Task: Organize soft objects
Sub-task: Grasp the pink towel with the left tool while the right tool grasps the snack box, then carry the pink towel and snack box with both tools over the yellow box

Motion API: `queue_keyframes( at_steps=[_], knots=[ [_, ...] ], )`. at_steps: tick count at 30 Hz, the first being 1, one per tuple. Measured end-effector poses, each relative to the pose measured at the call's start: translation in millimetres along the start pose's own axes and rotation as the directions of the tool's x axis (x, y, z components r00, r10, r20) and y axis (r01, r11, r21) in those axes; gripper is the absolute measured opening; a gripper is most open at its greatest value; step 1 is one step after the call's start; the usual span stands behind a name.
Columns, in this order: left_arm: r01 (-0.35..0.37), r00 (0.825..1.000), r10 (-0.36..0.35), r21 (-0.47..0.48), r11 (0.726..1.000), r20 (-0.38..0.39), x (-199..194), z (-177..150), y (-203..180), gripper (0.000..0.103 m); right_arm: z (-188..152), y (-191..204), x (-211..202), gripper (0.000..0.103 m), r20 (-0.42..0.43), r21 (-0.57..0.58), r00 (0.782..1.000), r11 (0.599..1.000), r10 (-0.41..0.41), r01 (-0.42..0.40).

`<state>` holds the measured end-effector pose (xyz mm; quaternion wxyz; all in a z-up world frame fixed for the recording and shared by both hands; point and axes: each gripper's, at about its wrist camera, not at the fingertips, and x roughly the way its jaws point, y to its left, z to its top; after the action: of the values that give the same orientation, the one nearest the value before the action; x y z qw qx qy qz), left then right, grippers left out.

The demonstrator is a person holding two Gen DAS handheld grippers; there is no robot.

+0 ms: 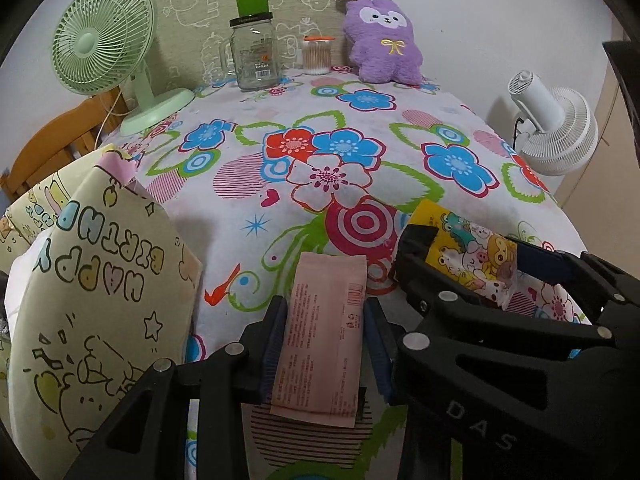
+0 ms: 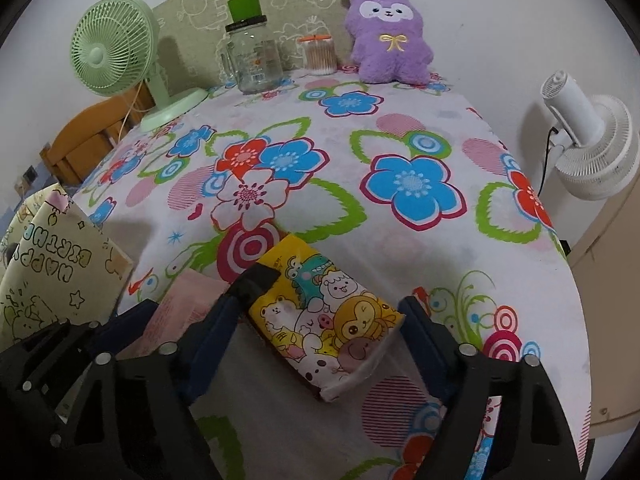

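On the flower-print tablecloth (image 1: pixel 460 92), the left gripper (image 1: pixel 325 344) clasps a flat pink paper packet (image 1: pixel 322 336), while the right gripper (image 2: pixel 324 308) straddles, spread wide, a yellow cartoon-animal tissue pack (image 2: pixel 328 312) lying alongside

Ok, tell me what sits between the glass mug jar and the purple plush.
A clear container of cotton swabs with an orange lid stands between the glass mug jar and the purple plush, at the table's back edge. Both wrist views show it.
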<state>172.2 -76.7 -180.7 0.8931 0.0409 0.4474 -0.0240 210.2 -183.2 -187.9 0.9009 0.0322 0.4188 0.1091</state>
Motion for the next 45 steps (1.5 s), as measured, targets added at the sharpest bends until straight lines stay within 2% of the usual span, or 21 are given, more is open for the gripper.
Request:
queue_keyframes(
  at_steps=[5, 7, 16, 45],
  knots=[
    [-0.010, 1.000, 0.010, 0.028, 1.000, 0.011, -1.7, -2.0, -4.0, 0.039, -2.3, 1.6, -1.5, 0.077, 0.007, 0.003, 1.000, 1.000, -0.015, 0.015],
    [0.002, 1.000, -0.002, 0.029, 1.000, 0.003, -2.5, -2.7, -4.4, 0.039, -3.8, 2.3, -4.2, 0.073, 0.007, -0.004, 1.000, 1.000, -0.018, 0.018],
    [0.021, 1.000, -0.022, 0.059, 0.998, 0.017, -16.4, -9.4, -10.2, 0.039, -12.0, 1.4, -20.5, 0.065, 0.024, 0.007, 0.999, 1.000, -0.028, 0.028],
    [0.022, 0.987, -0.037, 0.097, 0.995, 0.154, -99.5, -11.1, -13.7, 0.039, -17.5, 12.4, -110.8, 0.065, 0.167, 0.025, 0.984, 0.998, -0.068, 0.065]
  ],
)
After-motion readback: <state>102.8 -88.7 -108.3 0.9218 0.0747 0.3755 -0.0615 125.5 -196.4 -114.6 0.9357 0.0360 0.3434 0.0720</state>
